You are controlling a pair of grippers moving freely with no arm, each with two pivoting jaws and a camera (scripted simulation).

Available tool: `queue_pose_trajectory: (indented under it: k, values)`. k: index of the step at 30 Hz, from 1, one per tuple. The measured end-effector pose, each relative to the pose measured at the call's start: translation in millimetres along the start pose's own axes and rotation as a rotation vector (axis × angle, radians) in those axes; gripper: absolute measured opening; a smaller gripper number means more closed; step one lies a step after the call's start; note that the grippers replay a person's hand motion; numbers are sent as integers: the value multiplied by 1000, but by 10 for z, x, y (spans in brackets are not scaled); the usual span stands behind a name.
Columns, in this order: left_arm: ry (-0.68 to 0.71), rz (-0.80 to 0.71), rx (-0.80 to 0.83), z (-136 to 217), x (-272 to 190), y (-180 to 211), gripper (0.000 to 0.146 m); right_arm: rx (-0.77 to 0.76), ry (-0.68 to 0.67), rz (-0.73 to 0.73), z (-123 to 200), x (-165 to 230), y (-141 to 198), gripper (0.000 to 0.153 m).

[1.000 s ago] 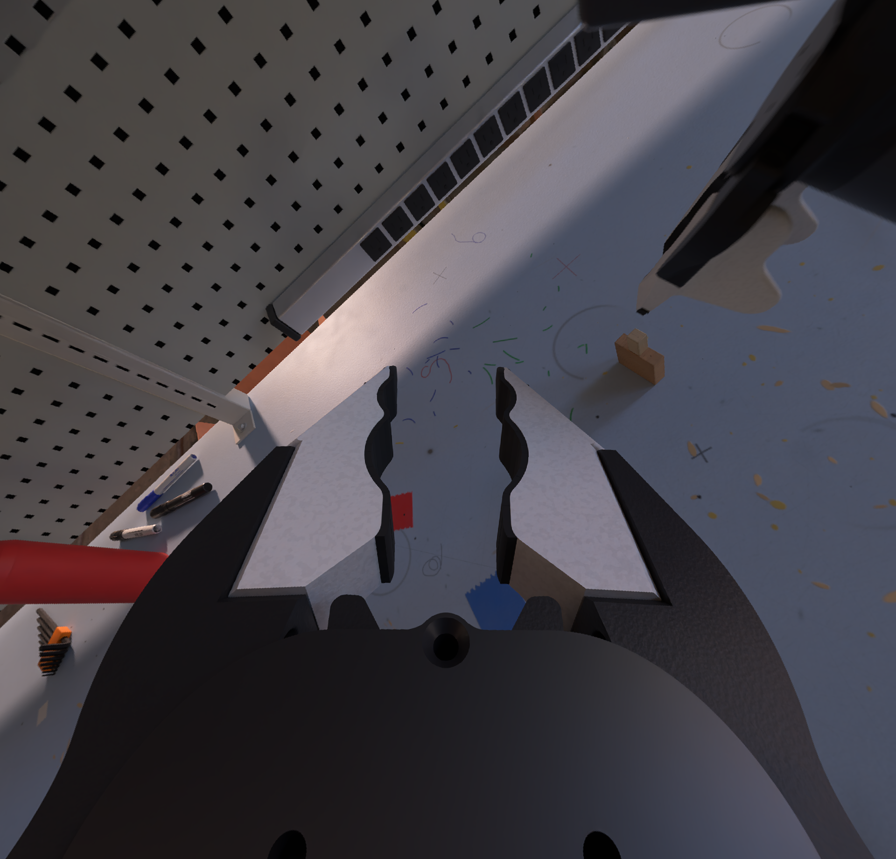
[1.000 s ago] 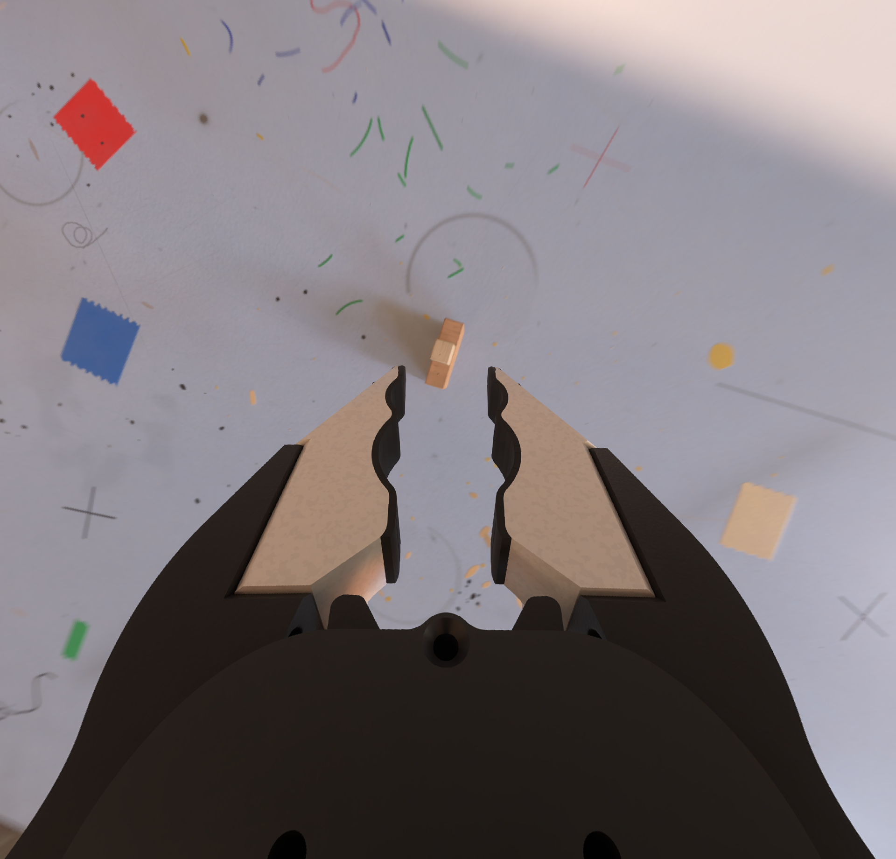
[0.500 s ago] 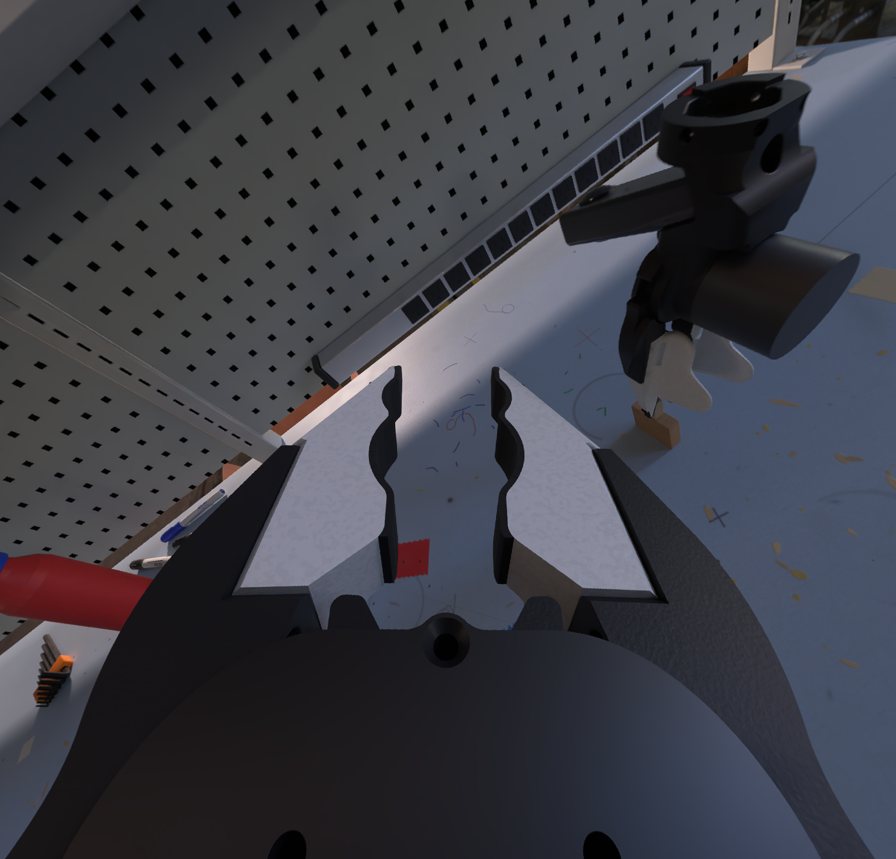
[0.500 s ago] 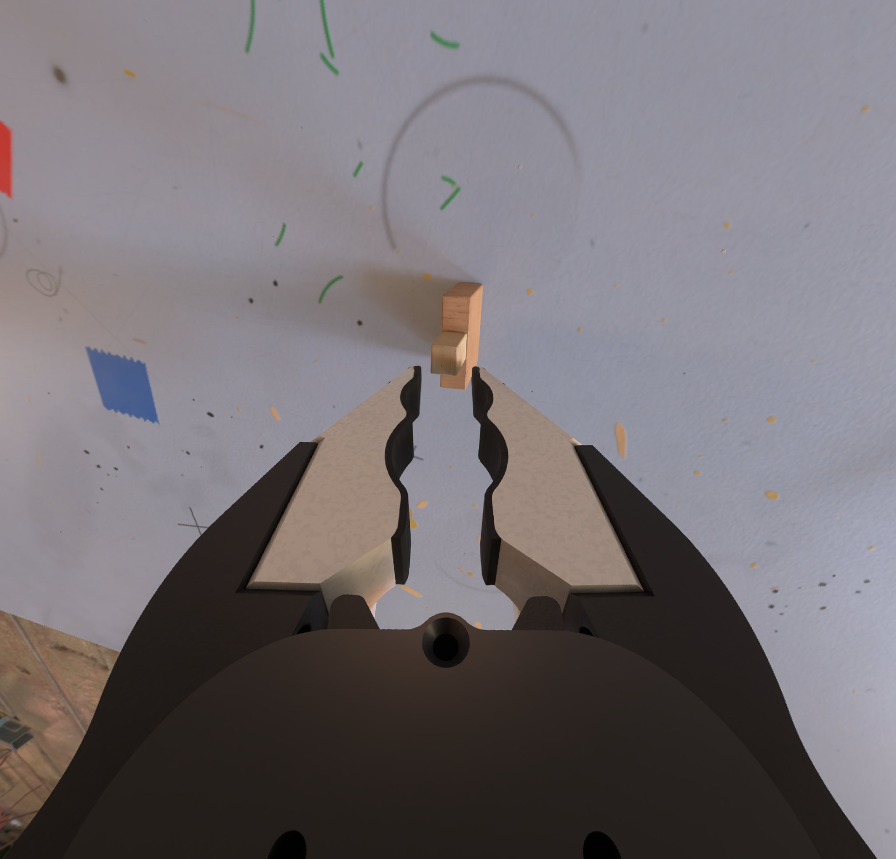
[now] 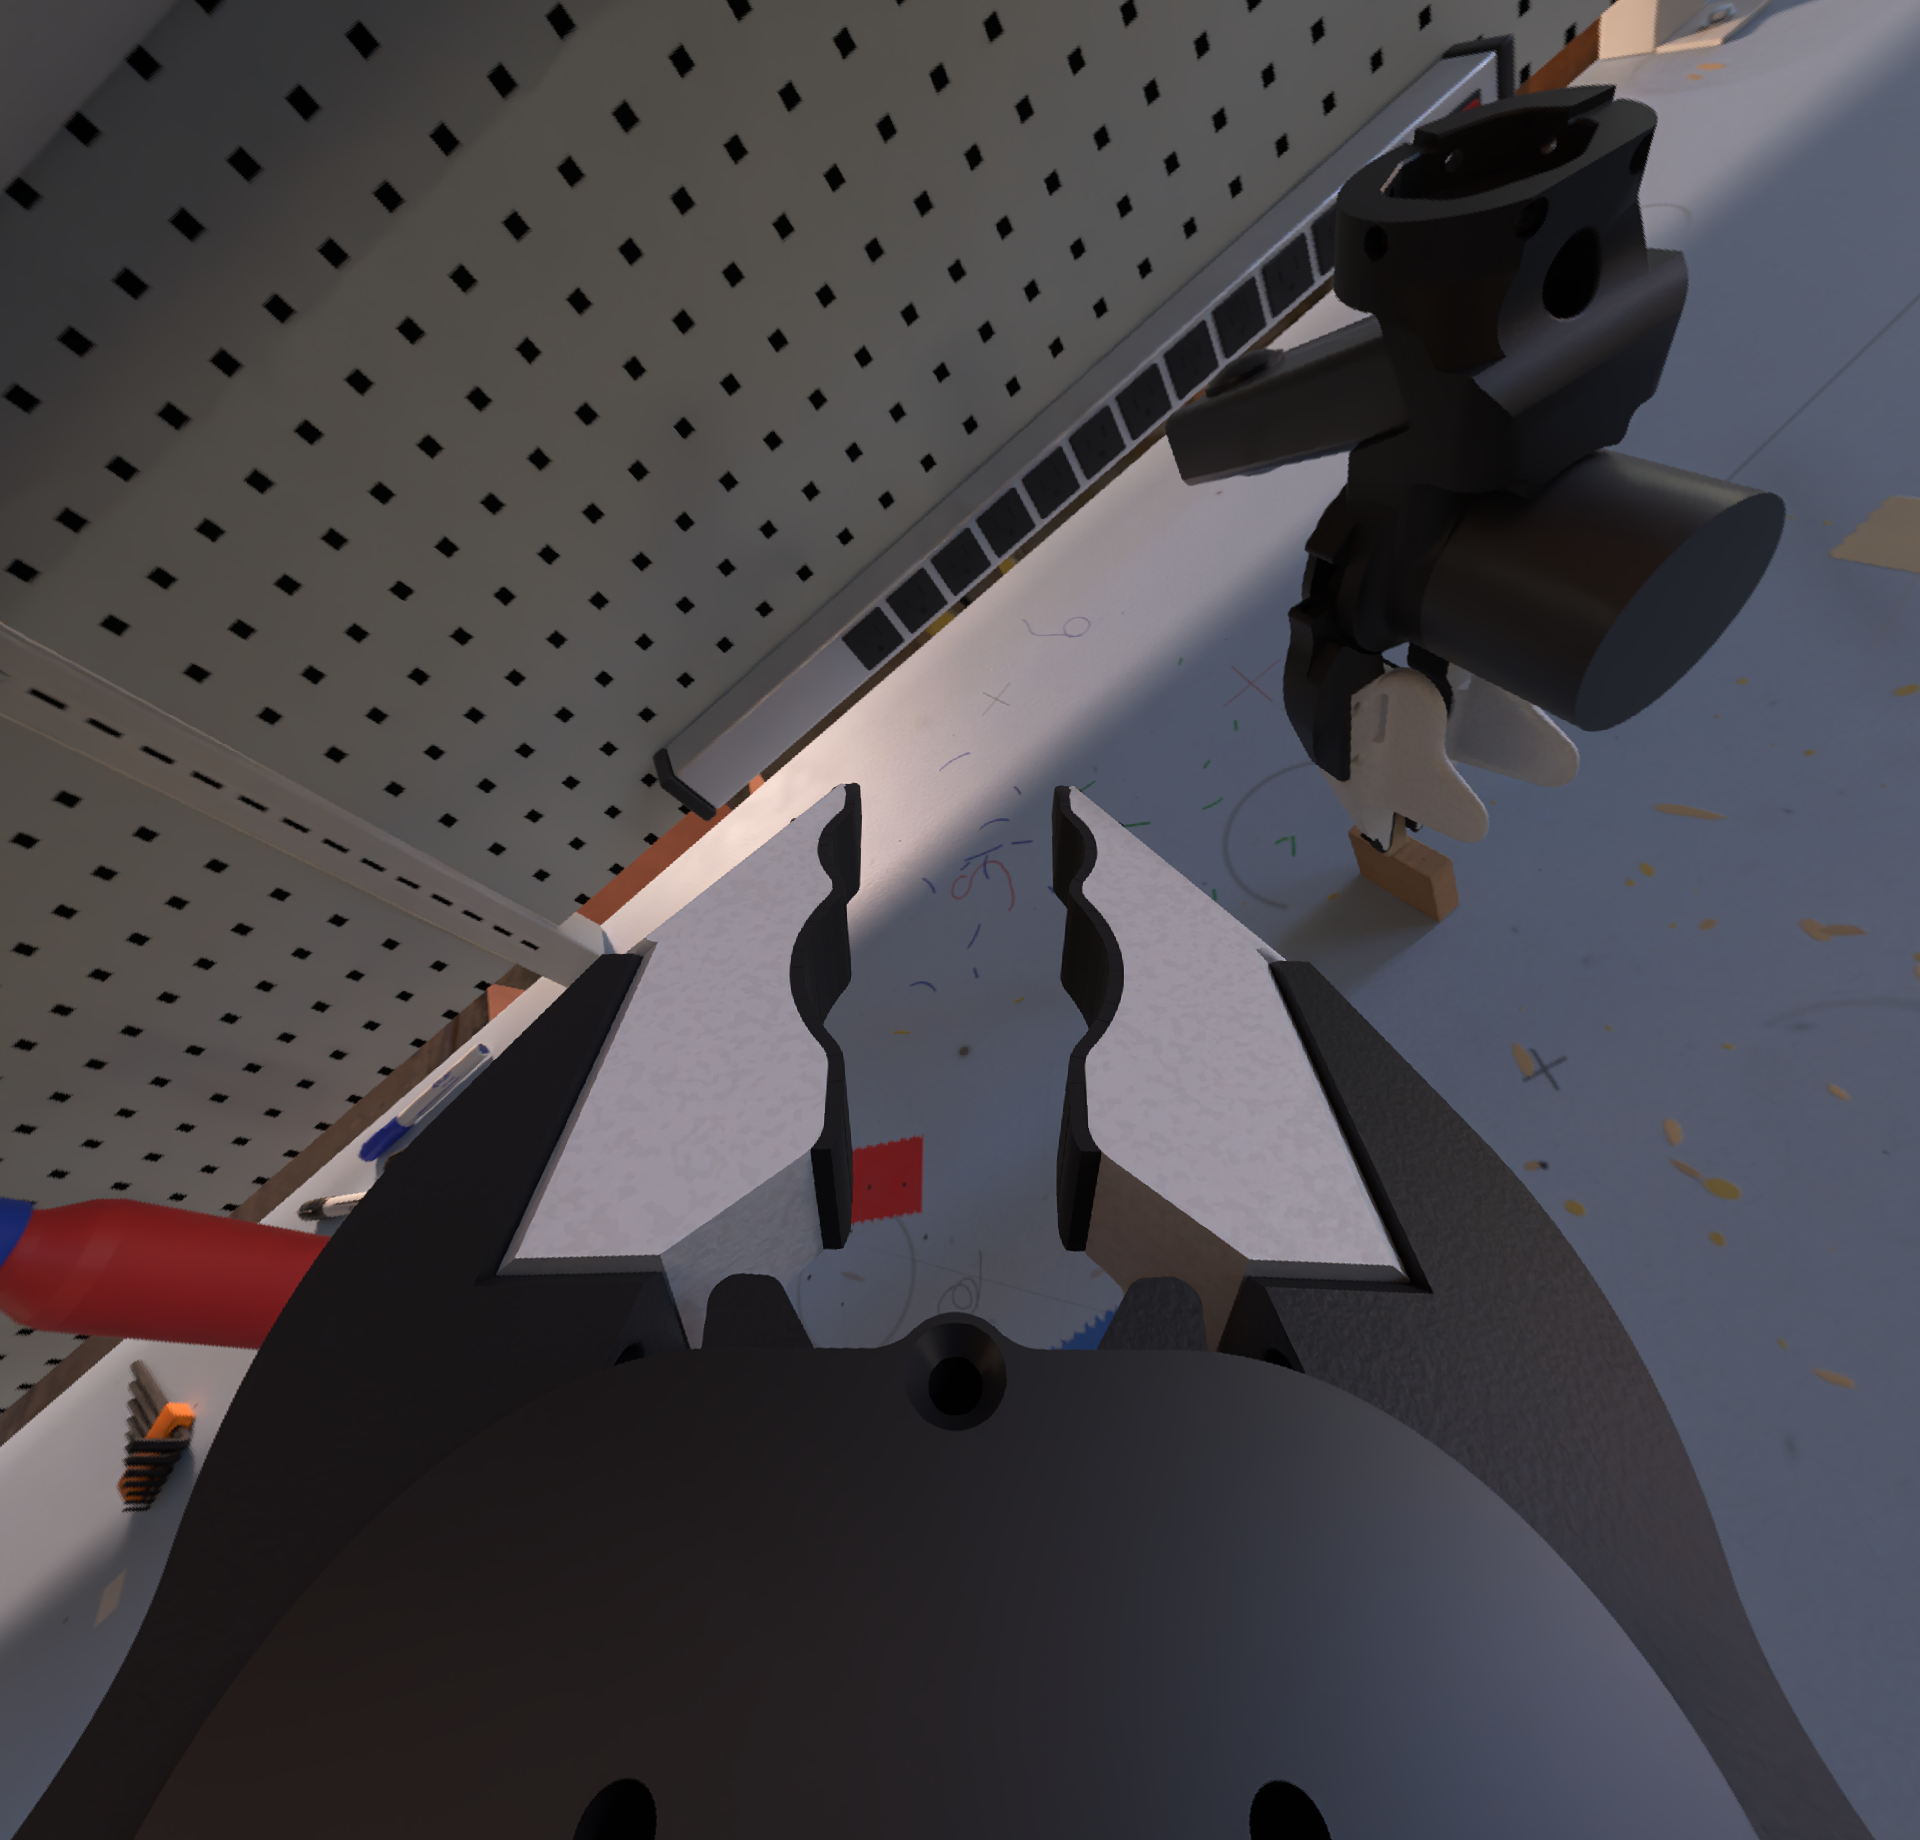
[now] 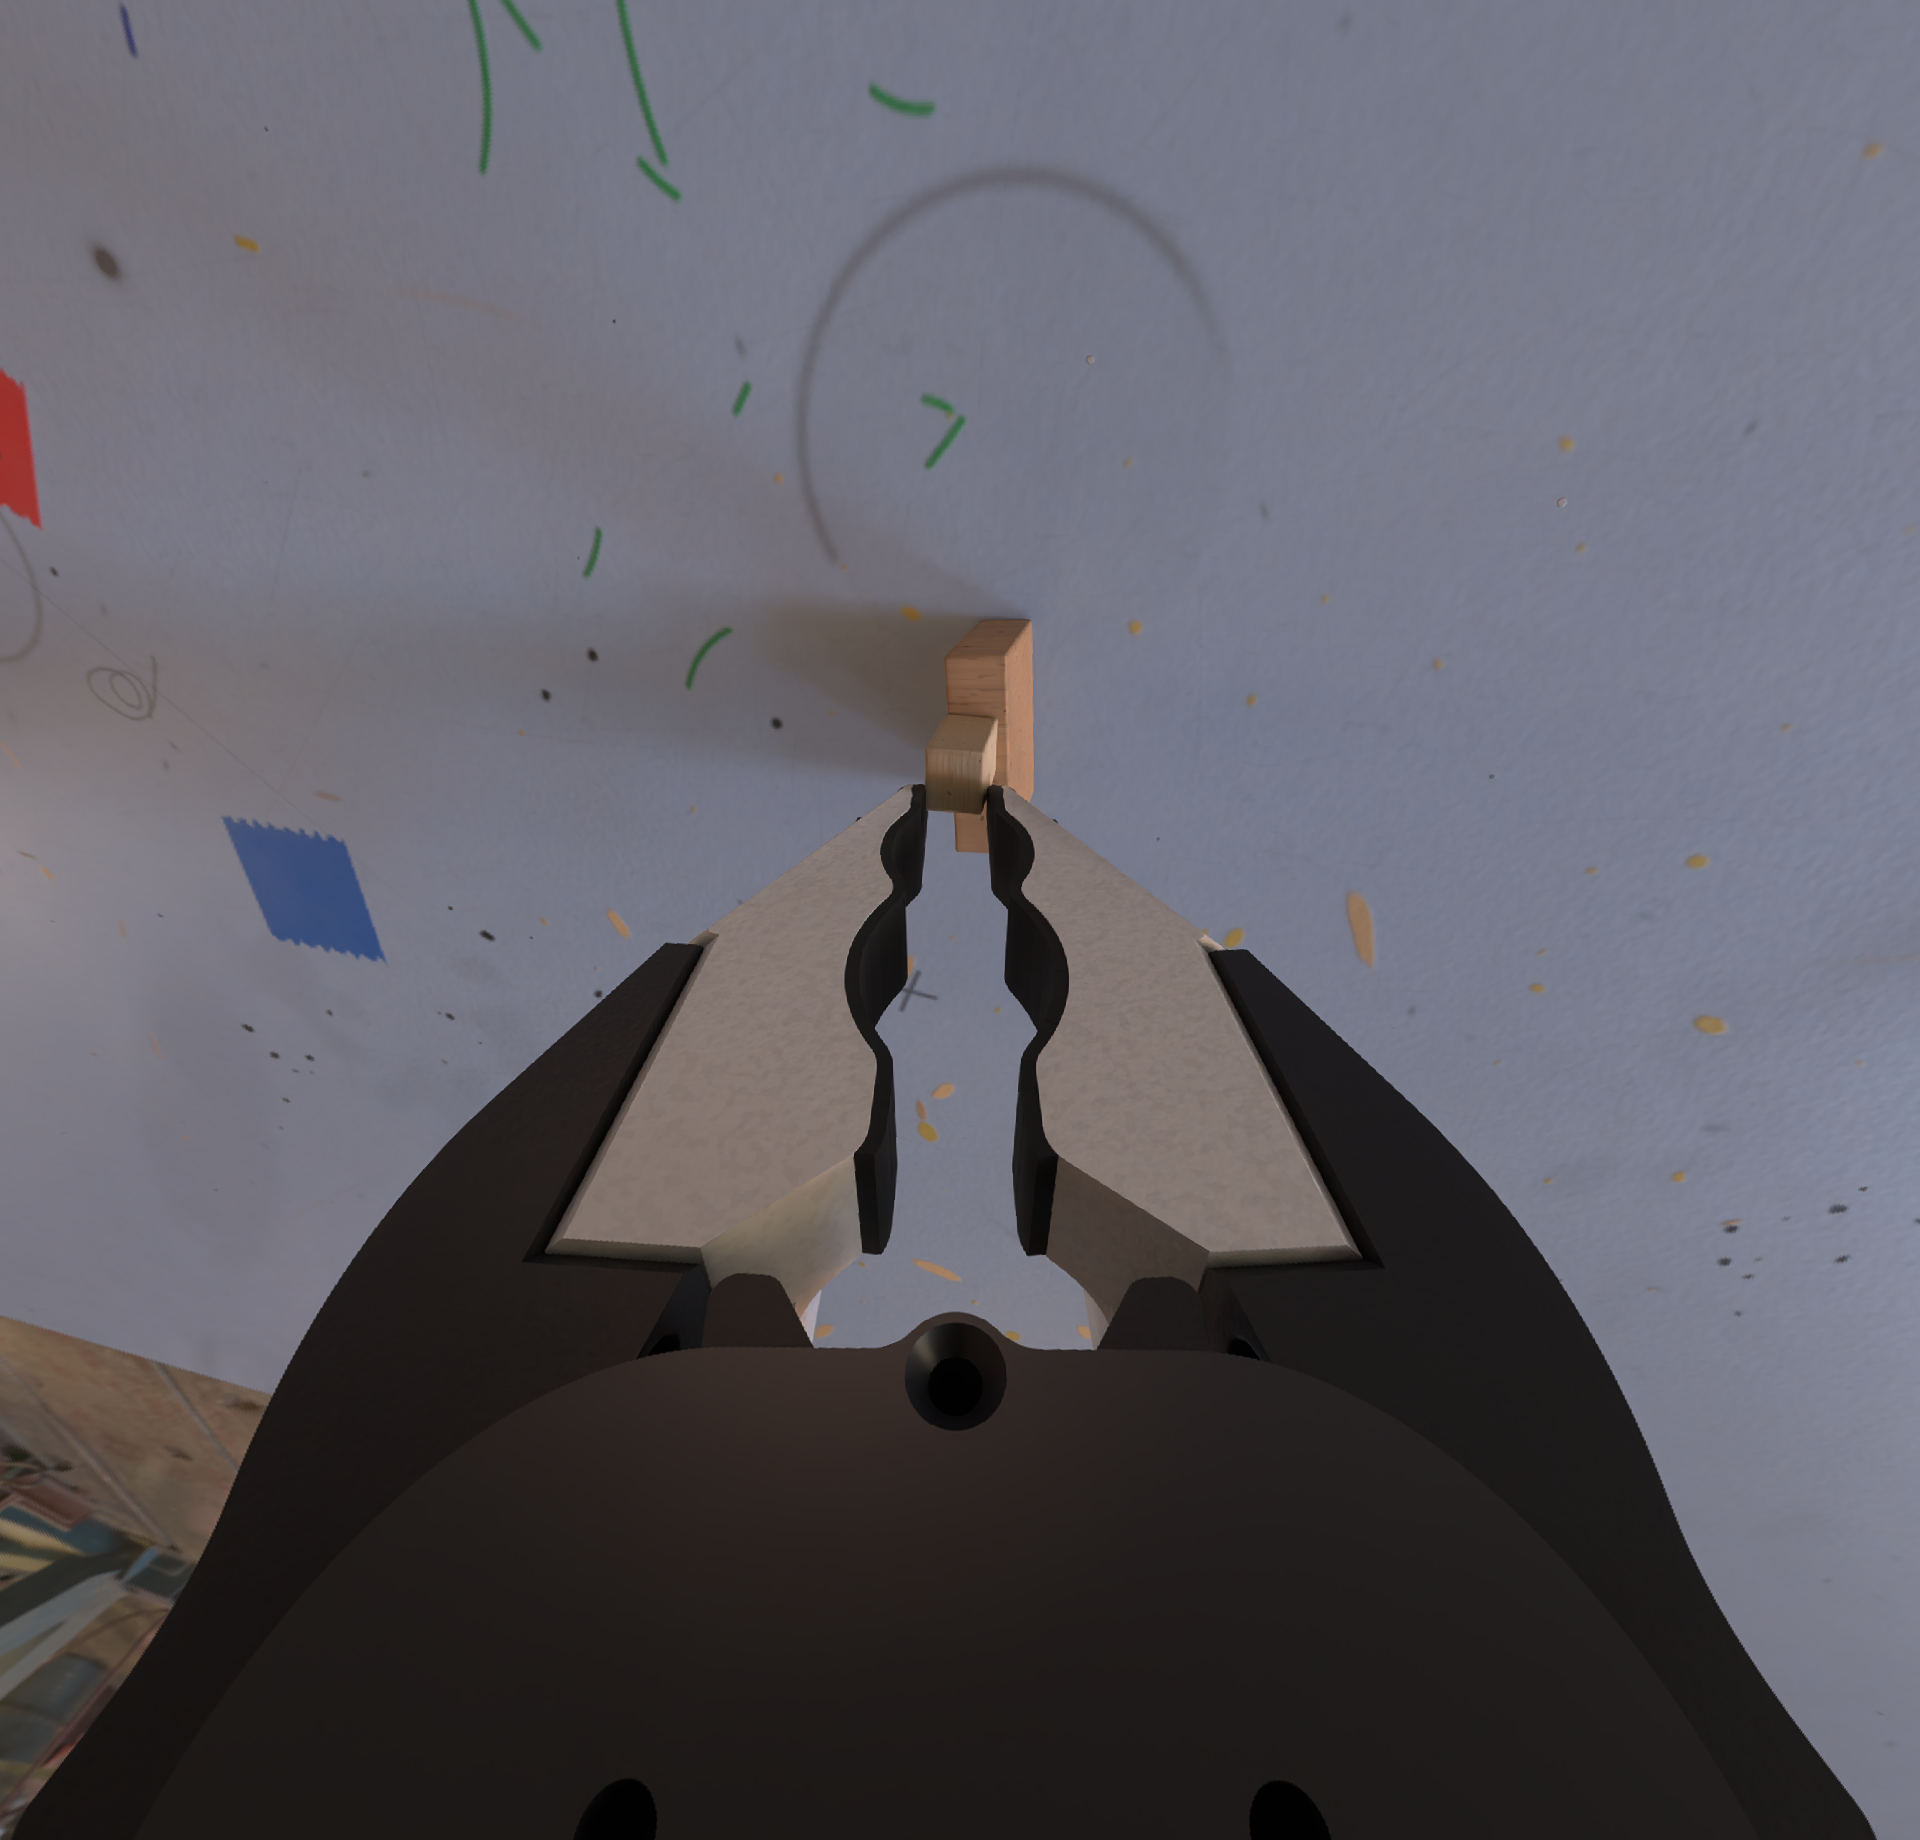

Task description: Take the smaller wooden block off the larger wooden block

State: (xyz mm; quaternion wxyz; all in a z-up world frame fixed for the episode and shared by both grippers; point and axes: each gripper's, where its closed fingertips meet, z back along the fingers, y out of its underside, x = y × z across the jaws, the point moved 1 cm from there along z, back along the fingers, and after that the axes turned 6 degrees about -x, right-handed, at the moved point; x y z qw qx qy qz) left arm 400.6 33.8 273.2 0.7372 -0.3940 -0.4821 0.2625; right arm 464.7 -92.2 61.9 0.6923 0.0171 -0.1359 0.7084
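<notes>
Now the right tongs (image 6: 956, 801) pinched the small pale wooden block (image 6: 958, 772) at their tips, atop the larger tan wooden block (image 6: 1000, 689) on the grey bench (image 6: 1455, 440); the left tongs (image 5: 956, 803) stood half-open, empty, well apart.

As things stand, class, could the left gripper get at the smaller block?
Probably not: the right gripper is already closed around the smaller block, covering it, while the left gripper hangs open off to the side.

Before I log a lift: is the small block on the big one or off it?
On. The small block sits against the big block, right tool's tips at its sides.
</notes>
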Motion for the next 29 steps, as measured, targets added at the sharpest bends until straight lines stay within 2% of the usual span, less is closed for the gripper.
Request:
queue_pose_trajectory:
  k: [8, 15, 23, 29]
  values:
    - [36, 51, 8, 54, 100, 50, 36, 108, 12, -29, 85, 13, 65, 11]
    - [65, 78, -16, 172, 115, 8, 36, 143, 45, 8, 376, 83, 3, 11]
    - [100, 79, -73, 388, 32, -141, 37, 150, 40, 16, 949, -22, -57, 11]
    - [210, 140, -241, 842, -113, -439, 35, 91, 5, -24, 1609, -434, -105, 11]
